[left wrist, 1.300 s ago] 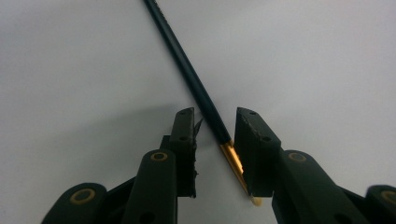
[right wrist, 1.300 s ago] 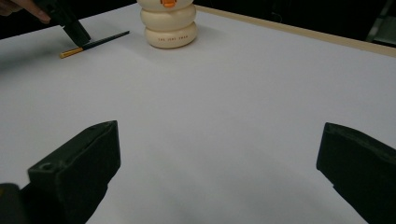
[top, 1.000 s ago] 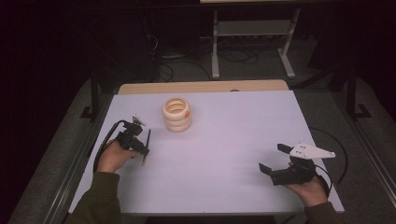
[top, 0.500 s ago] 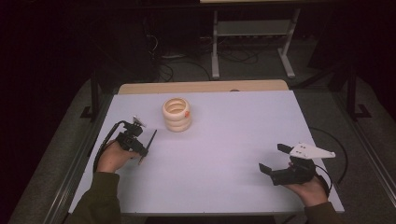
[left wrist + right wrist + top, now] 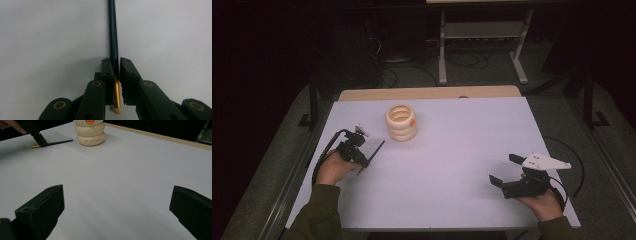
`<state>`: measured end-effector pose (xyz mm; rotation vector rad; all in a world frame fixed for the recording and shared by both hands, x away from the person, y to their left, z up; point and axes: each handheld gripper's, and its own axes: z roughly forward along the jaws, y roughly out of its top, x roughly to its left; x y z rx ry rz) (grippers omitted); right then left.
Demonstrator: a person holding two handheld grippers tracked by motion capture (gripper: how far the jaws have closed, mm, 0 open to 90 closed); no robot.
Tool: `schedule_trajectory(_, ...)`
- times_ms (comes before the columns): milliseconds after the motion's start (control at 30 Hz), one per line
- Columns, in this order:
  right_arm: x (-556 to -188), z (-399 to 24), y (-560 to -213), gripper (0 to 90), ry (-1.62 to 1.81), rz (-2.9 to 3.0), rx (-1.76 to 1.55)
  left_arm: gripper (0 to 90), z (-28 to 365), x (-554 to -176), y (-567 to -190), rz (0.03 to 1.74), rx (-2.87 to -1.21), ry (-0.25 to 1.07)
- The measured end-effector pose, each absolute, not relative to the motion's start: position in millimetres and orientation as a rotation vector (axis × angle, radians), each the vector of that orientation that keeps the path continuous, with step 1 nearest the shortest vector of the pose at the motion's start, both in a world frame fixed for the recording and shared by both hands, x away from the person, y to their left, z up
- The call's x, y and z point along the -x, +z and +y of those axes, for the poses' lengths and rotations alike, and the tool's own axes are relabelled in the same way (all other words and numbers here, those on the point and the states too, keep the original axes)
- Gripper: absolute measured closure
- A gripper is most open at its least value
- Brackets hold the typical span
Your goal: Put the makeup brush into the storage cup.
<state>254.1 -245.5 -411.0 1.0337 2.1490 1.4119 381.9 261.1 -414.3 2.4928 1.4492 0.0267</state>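
Observation:
My left gripper (image 5: 360, 159) lies low over the left side of the white table (image 5: 462, 150). It is shut on a thin dark pencil (image 5: 377, 149) with a gold end, and its jaws have just been closing on it. In the left gripper view the pencil (image 5: 113, 30) runs straight out from between the pads of the left gripper (image 5: 115, 62), flat on the table. A cream stack of rings (image 5: 401, 122) with an orange spot stands just beyond it. My right gripper (image 5: 504, 170) rests near the front right, open and holding nothing; in its own view the right gripper (image 5: 117, 192) has its jaws spread wide.
A wooden strip (image 5: 427, 93) edges the table's far side. Behind it on the dark floor stand a metal frame (image 5: 482, 30) and loose cables. In the right gripper view the ring stack (image 5: 90, 132), the left gripper (image 5: 37, 136) and the pencil (image 5: 60, 142) lie far off.
The left gripper's jaws have narrowed onto the pencil, and the pencil's far end has swung to the right, toward the ring stack. The right hand has kept still.

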Motion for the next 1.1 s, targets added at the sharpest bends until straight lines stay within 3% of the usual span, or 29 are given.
schedule_trajectory(1100,-254.1,-245.9,-410.8,0.0,1.416,2.146,-1.039,83.9,265.8,-379.9,-415.1,1.321,-2.526,0.026)
